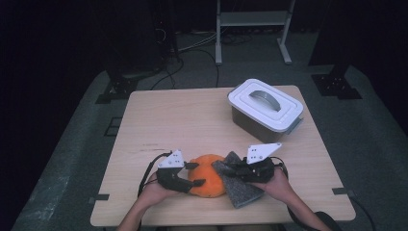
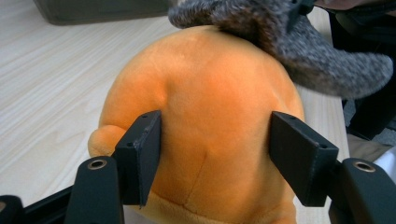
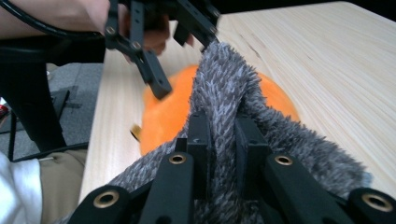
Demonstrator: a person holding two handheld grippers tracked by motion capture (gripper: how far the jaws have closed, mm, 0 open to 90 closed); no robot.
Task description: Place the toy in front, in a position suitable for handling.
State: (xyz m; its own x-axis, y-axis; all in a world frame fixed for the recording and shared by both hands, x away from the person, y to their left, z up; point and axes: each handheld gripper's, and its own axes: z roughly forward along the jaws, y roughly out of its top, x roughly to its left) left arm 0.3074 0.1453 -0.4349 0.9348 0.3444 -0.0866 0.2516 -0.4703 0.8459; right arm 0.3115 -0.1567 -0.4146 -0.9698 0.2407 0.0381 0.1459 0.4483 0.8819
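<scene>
An orange plush toy [image 1: 208,175] lay on the near edge of the light wooden table [image 1: 192,120], midway between the person's two hands. A grey fuzzy cloth [image 1: 239,183] lay just to its right, with one end draped up over the toy's right shoulder and the rest spread on the tabletop toward the near edge.

The left gripper [image 1: 187,179] was at the toy's left side, held in the person's left hand [image 1: 155,191]. In the left gripper view its two black jaws stood on either side of the toy's rounded body [image 2: 210,116], and the inner face of each pad met the plush, so the gripper was clasping the toy. The toy bulged between the jaws, with a seam running down its middle.

The right gripper [image 1: 230,169] was at the toy's right, held in the person's right hand [image 1: 279,185]. In the right gripper view its jaws were drawn nearly together and pinched a raised fold of the grey cloth [image 3: 224,107] between them. The fold stood up from the cloth and leaned against the orange toy [image 3: 173,112] behind it.

A grey storage box with a white lid [image 1: 265,109] stood on the far right part of the table, well apart from both grippers, with its lid on.
</scene>
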